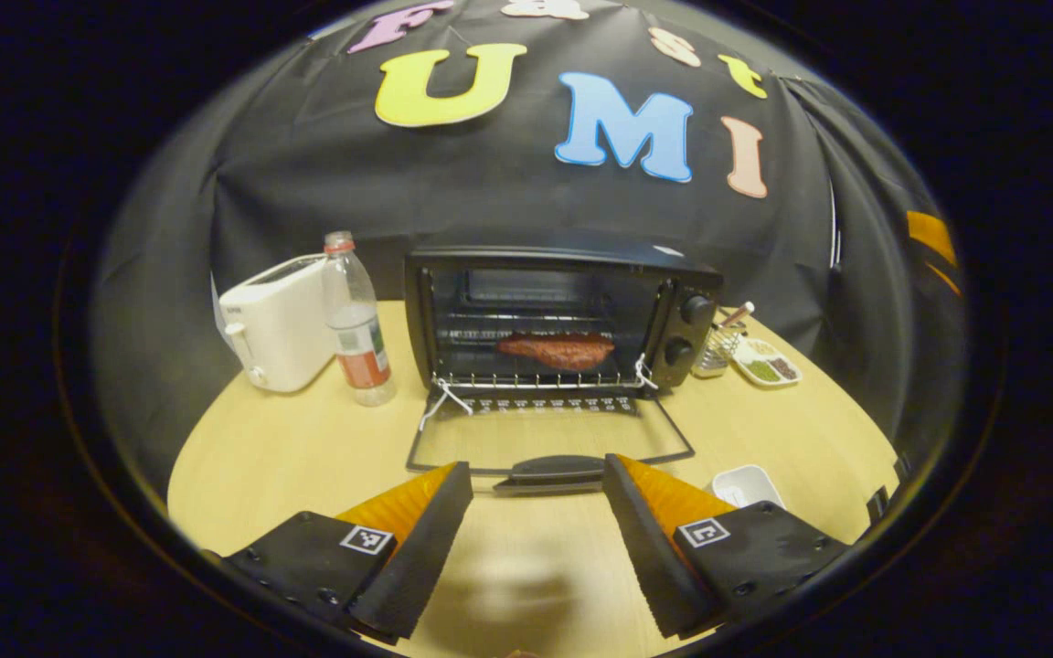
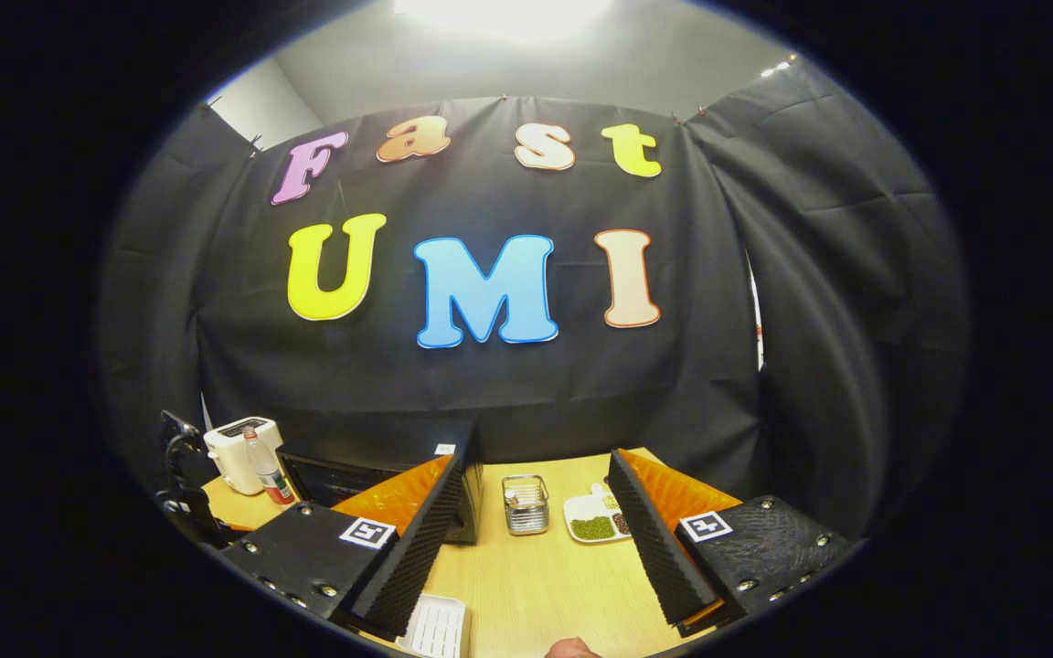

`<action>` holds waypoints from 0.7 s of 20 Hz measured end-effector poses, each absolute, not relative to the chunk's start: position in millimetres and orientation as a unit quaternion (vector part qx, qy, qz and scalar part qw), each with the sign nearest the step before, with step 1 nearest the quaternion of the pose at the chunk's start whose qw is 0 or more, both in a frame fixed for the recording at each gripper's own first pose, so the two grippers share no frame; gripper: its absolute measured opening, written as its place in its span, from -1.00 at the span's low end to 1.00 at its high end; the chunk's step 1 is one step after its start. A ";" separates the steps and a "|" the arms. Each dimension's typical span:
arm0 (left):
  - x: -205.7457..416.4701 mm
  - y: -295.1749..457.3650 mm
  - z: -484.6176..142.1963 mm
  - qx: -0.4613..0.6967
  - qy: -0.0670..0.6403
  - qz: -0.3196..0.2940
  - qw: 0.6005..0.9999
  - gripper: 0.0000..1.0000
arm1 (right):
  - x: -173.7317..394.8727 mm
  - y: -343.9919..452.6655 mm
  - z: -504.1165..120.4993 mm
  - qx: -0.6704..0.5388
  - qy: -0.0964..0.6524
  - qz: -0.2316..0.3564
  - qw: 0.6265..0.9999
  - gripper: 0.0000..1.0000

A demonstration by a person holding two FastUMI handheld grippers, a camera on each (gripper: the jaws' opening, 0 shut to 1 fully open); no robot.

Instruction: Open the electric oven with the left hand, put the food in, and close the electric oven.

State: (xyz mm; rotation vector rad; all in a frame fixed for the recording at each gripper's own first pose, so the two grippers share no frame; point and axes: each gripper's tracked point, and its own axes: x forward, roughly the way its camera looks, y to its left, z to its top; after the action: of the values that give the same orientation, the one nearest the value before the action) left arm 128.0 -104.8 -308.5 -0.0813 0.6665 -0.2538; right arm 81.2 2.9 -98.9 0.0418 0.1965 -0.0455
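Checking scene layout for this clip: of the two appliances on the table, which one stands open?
The black oven: its door lies folded down flat with food on the rack inside. The white toaster, left beside the bottle, has no door.

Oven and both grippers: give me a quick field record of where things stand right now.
oven: on the table, door folded down flat, open
food: on the rack inside the oven
left gripper: open, holding nothing, fingers either side of the door handle, not gripping it
right gripper: open, holding nothing, raised over the table
beside the oven: toaster, bottle, wire basket, divided dish
left to do: close the door
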 end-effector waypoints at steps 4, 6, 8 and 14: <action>124.1 -124.5 -347.4 -0.042 0.376 -0.136 0.916 0.95 | 76.0 -15.2 -88.1 0.007 0.091 -0.043 0.995 0.95; 121.8 -129.4 -359.4 -0.045 0.392 -0.139 0.908 0.95 | 74.2 -21.7 -84.0 0.008 0.087 -0.052 0.995 0.95; 124.0 -133.5 -370.2 -0.047 0.404 -0.140 0.903 0.96 | 72.3 -29.6 -83.3 0.007 0.088 -0.062 0.994 0.95; 130.3 -139.0 -398.7 -0.043 0.436 -0.136 0.888 0.97 | 67.0 -44.7 -89.6 0.014 0.097 -0.087 0.991 0.95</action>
State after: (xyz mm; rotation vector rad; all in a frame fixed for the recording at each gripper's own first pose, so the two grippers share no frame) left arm 130.3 -139.0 -398.7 -0.0885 0.9067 -0.2830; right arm 67.0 -44.7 -89.6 0.0282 0.1951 -0.1753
